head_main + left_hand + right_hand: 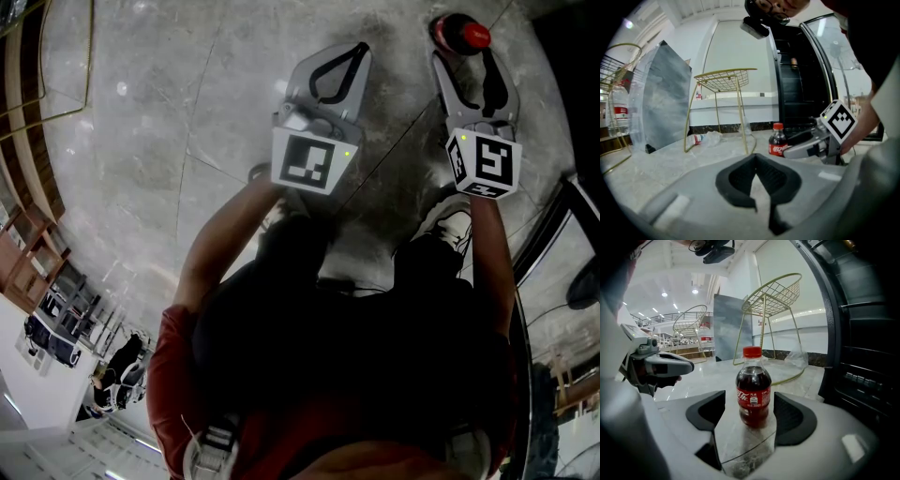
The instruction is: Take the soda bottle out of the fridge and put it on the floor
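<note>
Standing upright on the pale marble floor (159, 141) – one soda bottle (753, 390), red cap, dark drink, red label; near the black fridge (867, 343), which rises at the right of the right gripper view

Right gripper (749, 414): jaws spread wide, the bottle in the gap between them, bare floor showing on either side of it; the dark pads (796, 420) stand clear of the plastic, so nothing is gripped. From the head view the bottle sits just at the jaw tips

Left gripper (759, 182): jaws drawn together at the tips, nothing between them; held to the left of the right one, well apart from the bottle

Also on the floor – a gold wire stool (724, 79) beyond the bottle, a grey slab (665, 103) leaning upright to its left, and a clear plastic bottle (701, 138) lying on its side by the stool's legs
</note>
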